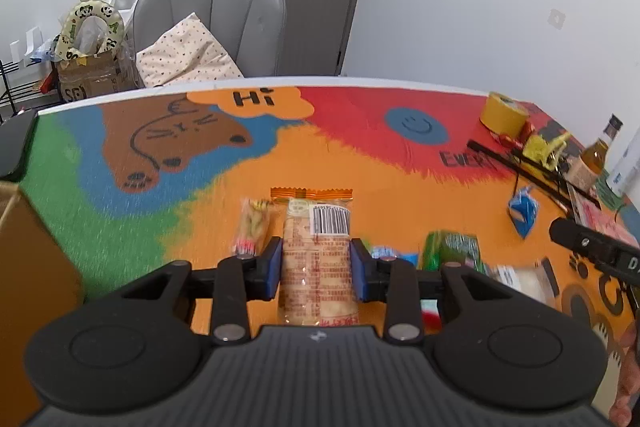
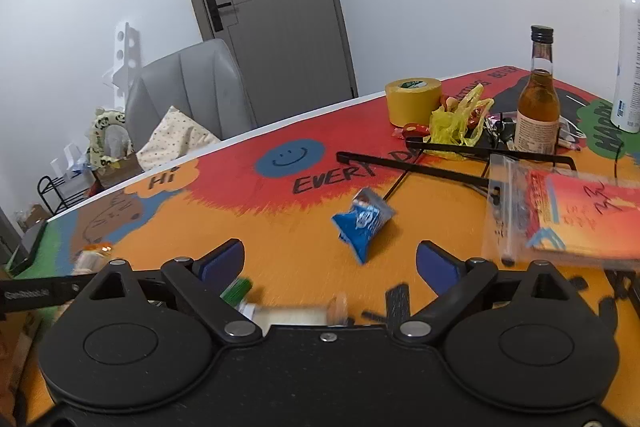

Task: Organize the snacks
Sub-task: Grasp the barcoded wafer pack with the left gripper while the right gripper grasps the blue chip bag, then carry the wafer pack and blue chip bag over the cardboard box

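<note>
We find the orange-topped cracker packet [image 1: 318, 247] clamped between the left gripper [image 1: 317, 263] pads, above the colourful table mat [image 1: 360, 163]. Right of the packet, the blue snack pouch [image 2: 362, 223] lies ahead of the wide-open, empty right gripper [image 2: 330, 263].

Each camera sits just behind its own gripper and looks forward and down, close over the colourful counter [image 1: 360, 163]. Both face the grey door [image 2: 272, 7] and the grey chair [image 1: 224, 19]. Both views share the yellow tape roll [image 2: 414, 101] and the blue packet [image 1: 522, 213].
</note>
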`<state>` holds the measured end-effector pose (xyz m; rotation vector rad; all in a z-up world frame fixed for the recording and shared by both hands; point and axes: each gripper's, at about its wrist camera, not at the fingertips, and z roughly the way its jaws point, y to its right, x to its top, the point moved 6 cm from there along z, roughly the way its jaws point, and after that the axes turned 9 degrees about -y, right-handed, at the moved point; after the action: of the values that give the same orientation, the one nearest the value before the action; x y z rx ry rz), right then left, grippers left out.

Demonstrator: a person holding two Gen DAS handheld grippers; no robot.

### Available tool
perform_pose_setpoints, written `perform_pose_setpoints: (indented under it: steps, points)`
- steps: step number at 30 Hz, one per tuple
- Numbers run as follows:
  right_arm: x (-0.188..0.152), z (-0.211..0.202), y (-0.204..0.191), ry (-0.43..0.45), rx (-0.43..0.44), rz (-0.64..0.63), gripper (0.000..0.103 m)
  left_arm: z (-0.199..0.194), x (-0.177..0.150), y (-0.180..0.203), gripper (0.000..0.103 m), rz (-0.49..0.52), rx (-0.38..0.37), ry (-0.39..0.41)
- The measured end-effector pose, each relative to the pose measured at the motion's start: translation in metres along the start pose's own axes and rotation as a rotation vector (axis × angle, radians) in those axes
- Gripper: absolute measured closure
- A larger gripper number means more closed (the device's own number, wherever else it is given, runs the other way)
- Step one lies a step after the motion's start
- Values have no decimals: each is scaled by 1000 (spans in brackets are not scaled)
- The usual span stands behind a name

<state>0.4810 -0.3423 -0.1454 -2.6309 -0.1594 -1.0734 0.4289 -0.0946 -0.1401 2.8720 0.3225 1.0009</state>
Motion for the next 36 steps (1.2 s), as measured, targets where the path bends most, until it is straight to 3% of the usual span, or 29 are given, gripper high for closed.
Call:
perform_pose_setpoints:
  steps: [9, 15, 17, 18, 19, 26, 36]
  points:
    - [18, 40, 8, -23, -27, 14, 15, 20, 29, 4, 69, -4, -1, 19]
    - [21, 66, 8, -40, -93, -7, 25, 33, 35, 1, 69, -22, -25, 6]
    - [19, 72, 9, -49, -102, 10, 43, 36, 35, 1, 69, -19, -36, 1]
    - [17, 75, 10, -61, -101, 18, 59, 37, 34, 1, 69, -17, -34, -1]
    - [16, 77, 10, -62, -112, 22, 68, 39, 34, 1, 69, -16, -36, -6]
    - [8, 57, 9, -24, -104, 24, 73, 34, 31, 2, 69, -18, -38, -10]
    - [-3, 1, -7, 32, -88, 24, 73, -10, 17, 6, 69, -4, -66, 13]
